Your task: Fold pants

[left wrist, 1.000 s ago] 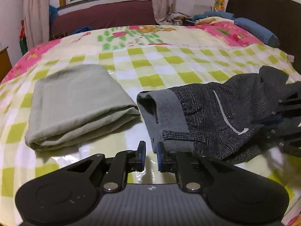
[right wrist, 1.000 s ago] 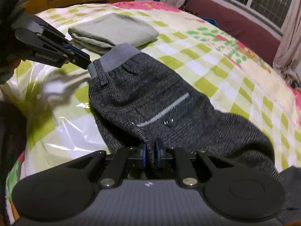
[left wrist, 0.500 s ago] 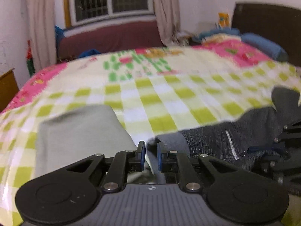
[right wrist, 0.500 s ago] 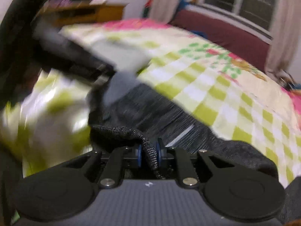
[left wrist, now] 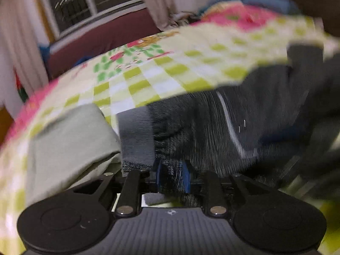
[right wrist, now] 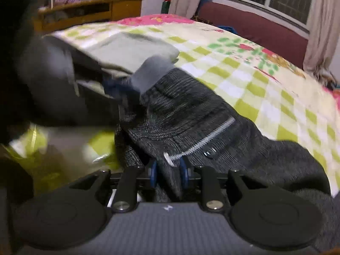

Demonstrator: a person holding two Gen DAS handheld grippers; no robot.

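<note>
The dark grey pants (left wrist: pixel 212 127) with a lighter grey waistband (left wrist: pixel 136 136) and a white pocket stripe (right wrist: pixel 201 144) hang lifted above the checked bedspread (left wrist: pixel 161 80). My left gripper (left wrist: pixel 171 177) is shut on the pants fabric just below the waistband. My right gripper (right wrist: pixel 167 174) is shut on a fold of the pants (right wrist: pixel 191 116) near the pocket. The left gripper shows as a dark blur in the right wrist view (right wrist: pixel 63 97), at the waistband (right wrist: pixel 153 72). Both views are motion-blurred.
A folded grey-green garment (left wrist: pixel 68 140) lies on the bed left of the pants, and shows behind them in the right wrist view (right wrist: pixel 131 51). A dark red sofa (left wrist: pixel 102 40) and window stand beyond the bed. A wooden cabinet (right wrist: pixel 89 10) stands at the side.
My left gripper has closed on the pants at the waistband. Both grippers have raised the pants off the bed, and the fabric now stretches between them.
</note>
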